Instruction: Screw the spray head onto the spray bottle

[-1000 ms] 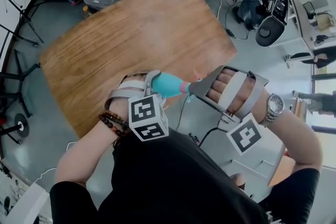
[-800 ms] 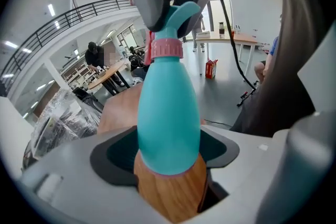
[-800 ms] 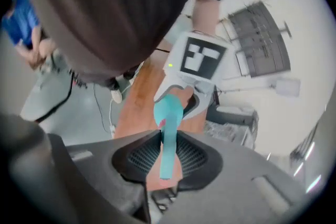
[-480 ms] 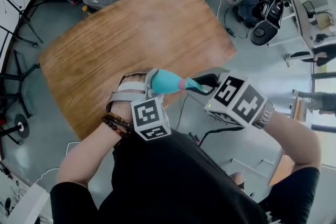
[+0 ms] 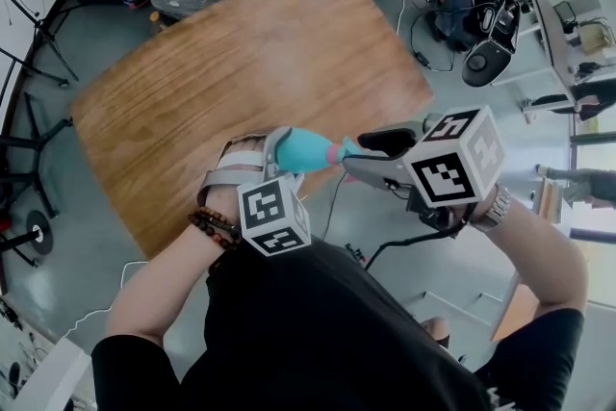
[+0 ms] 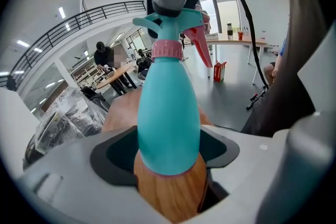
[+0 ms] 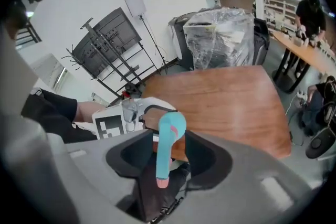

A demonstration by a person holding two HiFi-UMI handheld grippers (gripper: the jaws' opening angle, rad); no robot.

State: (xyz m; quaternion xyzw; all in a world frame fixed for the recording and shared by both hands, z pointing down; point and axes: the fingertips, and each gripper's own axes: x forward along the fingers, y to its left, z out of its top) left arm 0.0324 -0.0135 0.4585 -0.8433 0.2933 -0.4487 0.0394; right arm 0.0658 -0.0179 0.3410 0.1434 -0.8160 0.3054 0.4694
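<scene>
Two tongs meet at the near edge of the bench (image 5: pixel 250 63).
Our left tongs (image 5: pixel 284 154) clamp the teal spray bottle (image 5: pixel 310 151) by its body, level in the air; its spray head (image 5: pixel 348 153) sits between our right tongs (image 5: pixel 371 157), whose jaws have just been opening and stand wide, clear of it.

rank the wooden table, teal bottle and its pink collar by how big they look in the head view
1. wooden table
2. teal bottle
3. pink collar
Clear gaps, though the bottle is nearer the camera.
</scene>
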